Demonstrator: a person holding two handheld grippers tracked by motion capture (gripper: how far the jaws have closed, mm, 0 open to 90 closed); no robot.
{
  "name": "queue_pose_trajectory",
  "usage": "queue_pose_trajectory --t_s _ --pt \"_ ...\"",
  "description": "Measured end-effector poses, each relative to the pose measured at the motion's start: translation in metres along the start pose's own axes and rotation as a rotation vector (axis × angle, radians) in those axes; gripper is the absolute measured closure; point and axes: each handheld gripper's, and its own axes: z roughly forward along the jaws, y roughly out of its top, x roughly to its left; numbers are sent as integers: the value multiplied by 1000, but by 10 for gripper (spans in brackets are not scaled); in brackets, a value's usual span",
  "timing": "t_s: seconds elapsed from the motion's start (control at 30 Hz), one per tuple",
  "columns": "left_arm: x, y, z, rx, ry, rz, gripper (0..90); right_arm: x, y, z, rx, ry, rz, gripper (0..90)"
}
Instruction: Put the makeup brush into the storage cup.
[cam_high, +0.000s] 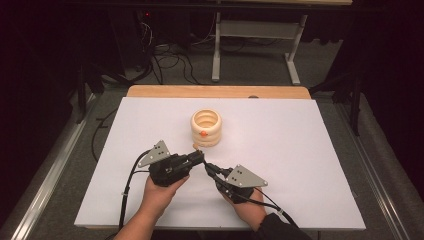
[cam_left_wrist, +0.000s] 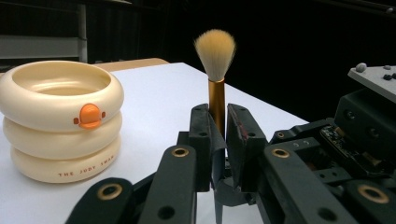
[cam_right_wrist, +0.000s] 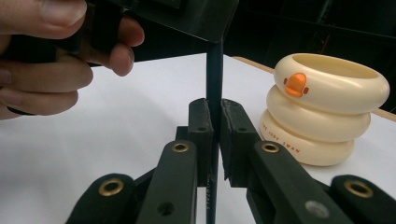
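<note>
**Brush gripped at both ends, not yet in the holder**

The brush (cam_left_wrist: 216, 70) is clamped by both grippers: the left (cam_left_wrist: 217, 123) on the copper ferrule, the right (cam_right_wrist: 215, 122) on the dark handle. It is held above the table (cam_high: 300, 150), just short of the cream holder (cam_high: 205, 127), bristles toward it, long axis running gripper to gripper. Insertion remains.

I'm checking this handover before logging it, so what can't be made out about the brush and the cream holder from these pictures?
- Slim makeup brush with copper ferrule and tan bristles: in the high view it is too small, hidden between the left tool and the right tool.
- Its dark handle: the end is cut off by the bottom edge in the right gripper view.
- Cream three-ring holder with orange beak: its inside bottom is hidden by its rim in both gripper views.
</note>
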Motion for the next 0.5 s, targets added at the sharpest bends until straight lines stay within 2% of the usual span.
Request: queue_pose_trajectory --t_s 0.5 --pt "0 -1 1 1 -11 5 831 0 0 1 12 1 -2 861"
